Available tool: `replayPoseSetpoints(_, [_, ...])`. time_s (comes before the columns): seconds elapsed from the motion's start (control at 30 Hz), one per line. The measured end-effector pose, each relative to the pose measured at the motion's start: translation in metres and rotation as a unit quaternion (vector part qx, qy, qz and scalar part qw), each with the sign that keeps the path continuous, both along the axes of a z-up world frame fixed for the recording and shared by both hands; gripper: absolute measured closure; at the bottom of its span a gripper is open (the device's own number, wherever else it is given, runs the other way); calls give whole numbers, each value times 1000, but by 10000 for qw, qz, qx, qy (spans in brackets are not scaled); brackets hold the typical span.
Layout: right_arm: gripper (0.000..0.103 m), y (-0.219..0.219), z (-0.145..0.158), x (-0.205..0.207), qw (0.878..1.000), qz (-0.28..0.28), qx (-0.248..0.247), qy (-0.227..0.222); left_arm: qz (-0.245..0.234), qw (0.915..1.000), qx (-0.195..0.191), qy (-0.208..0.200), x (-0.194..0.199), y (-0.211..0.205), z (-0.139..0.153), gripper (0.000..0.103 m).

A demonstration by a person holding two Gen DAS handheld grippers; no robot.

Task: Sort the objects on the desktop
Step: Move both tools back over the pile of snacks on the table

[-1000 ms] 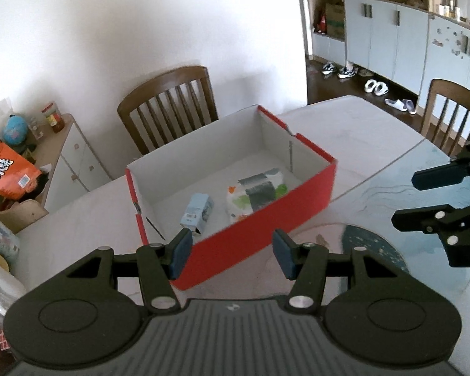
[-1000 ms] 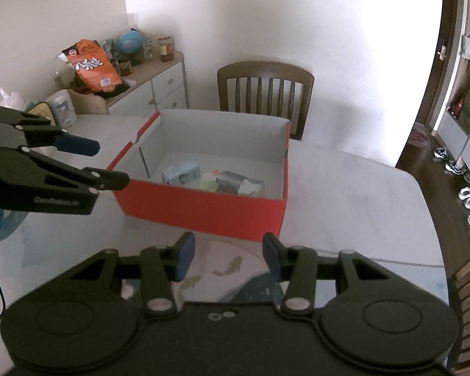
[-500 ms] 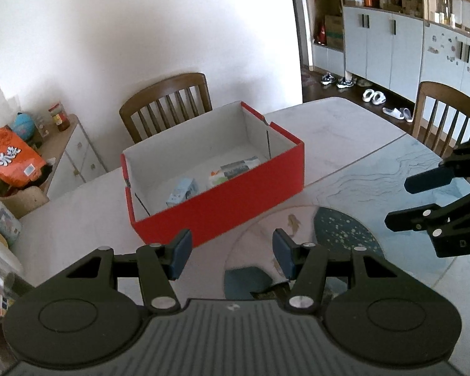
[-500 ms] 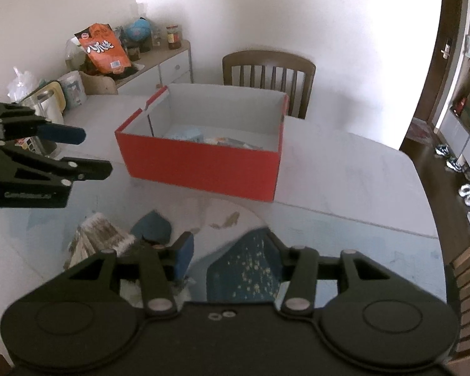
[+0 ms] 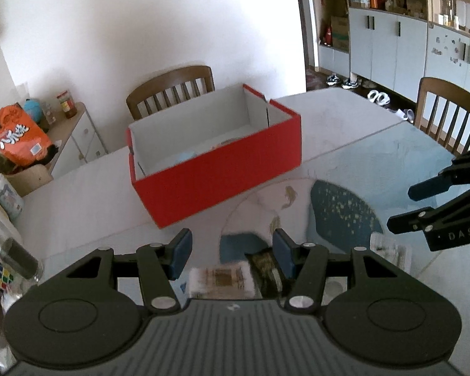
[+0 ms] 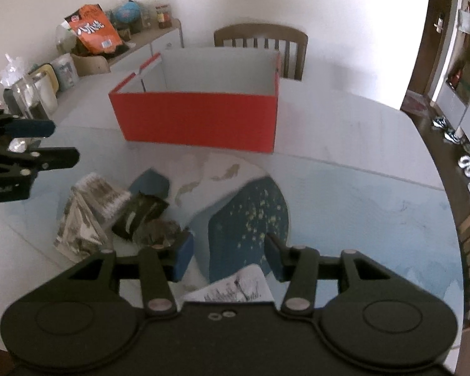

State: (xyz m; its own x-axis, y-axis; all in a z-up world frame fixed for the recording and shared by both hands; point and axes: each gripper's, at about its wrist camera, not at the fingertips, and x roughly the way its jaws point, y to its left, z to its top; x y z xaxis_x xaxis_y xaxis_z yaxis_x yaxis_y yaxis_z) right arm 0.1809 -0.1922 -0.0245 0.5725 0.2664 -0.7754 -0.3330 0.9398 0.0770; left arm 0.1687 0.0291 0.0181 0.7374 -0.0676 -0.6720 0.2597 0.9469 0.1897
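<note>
Both sets of fingers hung empty over the tabletop point(image 6: 344, 144): left gripper point(image 5: 232, 252) half open over crumpled snack wrappers point(image 6: 109, 210), right gripper point(image 6: 227, 252) still opening near a printed packet point(image 6: 235, 288). Red box point(image 6: 197, 119) sat farther back.

Both cameras ride on hand-held grippers and look forward and downward along their own fingers over a pale table point(image 5: 87, 194).

The left wrist view sits off the red box's point(image 5: 222, 169) left front corner, facing it obliquely, with a wooden chair point(image 5: 172, 89) behind the box and white cabinets point(image 5: 391, 50) far to its right.

The right wrist view faces the red box point(image 6: 197, 119) nearly square to its long side from somewhat farther back, the sideboard point(image 6: 159, 40) beyond its left end.

Both views share the box, the chair behind it, the fish-patterned mat point(image 5: 338, 213) before it and the crumpled wrappers point(image 6: 91, 210) nearest the lenses; each also catches the other gripper at its edge.
</note>
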Motion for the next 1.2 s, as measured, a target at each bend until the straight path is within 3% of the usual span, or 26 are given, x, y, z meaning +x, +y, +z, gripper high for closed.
replayPoseSetpoints(0.1, [40, 1, -9, -4, 10000, -53, 23, 75, 53, 10000, -51, 40, -5, 4, -8, 47])
replayPoseSetpoints(0.2, [37, 3, -15, -8, 9999, -65, 17, 118, 96, 9998, -140, 114, -11, 8, -15, 34])
replayPoseSetpoints(0.27, [35, 5, -20, -9, 9998, -86, 13, 165, 111, 9997, -156, 165, -13, 10, -21, 31])
replayPoseSetpoints(0.47, [24, 8, -34, -13, 9993, -242, -9, 290, 175, 9992, -224, 275, -20, 16, -36, 0])
replayPoseSetpoints(0.7, [16, 12, -48, -16, 9978, -490, -35, 443, 282, 9983, -331, 390, -26, 24, -52, 0])
replayPoseSetpoints(1.2, [15, 10, -75, -13, 9881, -1178, -35, 991, 312, 9956, -520, 713, -24, 35, -78, 0])
